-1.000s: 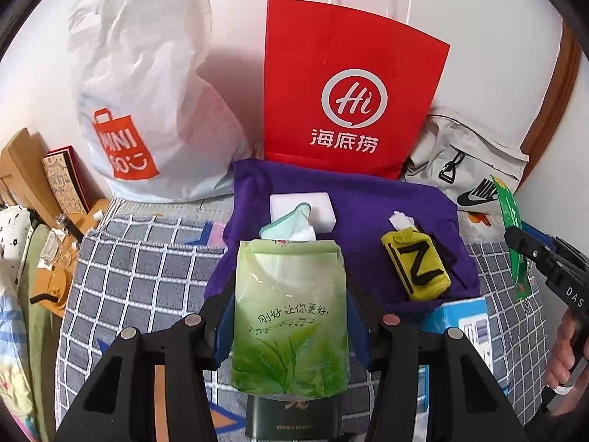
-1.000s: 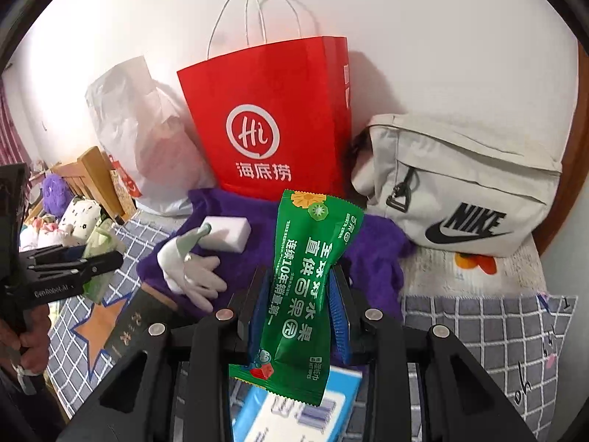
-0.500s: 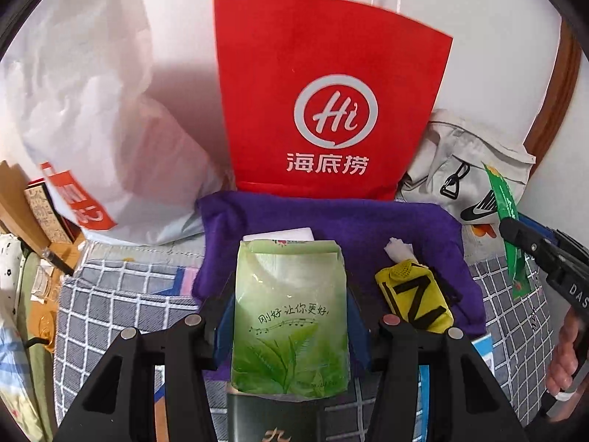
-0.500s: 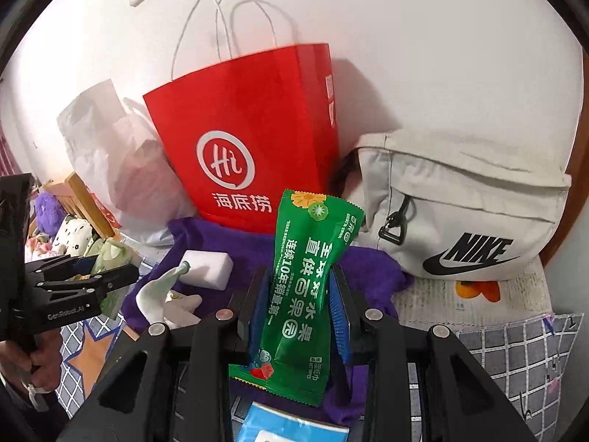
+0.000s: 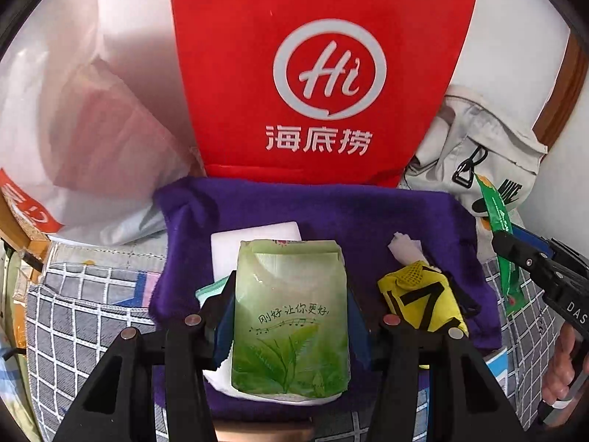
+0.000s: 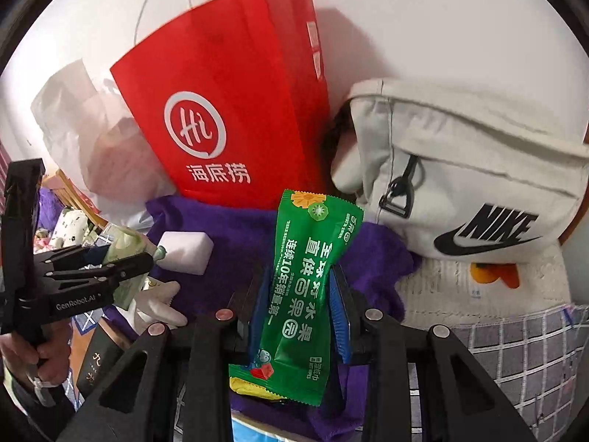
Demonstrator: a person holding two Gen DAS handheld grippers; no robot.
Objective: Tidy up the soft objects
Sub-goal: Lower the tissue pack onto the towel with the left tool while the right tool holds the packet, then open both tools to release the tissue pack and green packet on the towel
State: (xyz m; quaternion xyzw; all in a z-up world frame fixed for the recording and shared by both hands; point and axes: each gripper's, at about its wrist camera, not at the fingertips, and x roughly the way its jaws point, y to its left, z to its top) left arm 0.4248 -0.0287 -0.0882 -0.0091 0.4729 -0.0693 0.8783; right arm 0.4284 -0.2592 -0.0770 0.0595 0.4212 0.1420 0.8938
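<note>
Left tool [image 5: 291,316] is clamped on a pale green tissue pack [image 5: 291,324], held upright above the purple cloth [image 5: 331,217]. Right tool [image 6: 300,305] is clamped on a dark green snack packet [image 6: 302,294], upright over the same cloth. Behind the cloth stands the red paper bag [image 5: 324,73]; a cream Nike bag [image 6: 460,184] sits to its right. A white sponge block [image 6: 184,252] and a yellow pouch [image 5: 423,302] lie on the cloth.

Both views are bright and evenly lit, with soft shadows on the wall [image 6: 441,18]. Fisheye bending and dark vignetting mark the edges; slight blur throughout.
</note>
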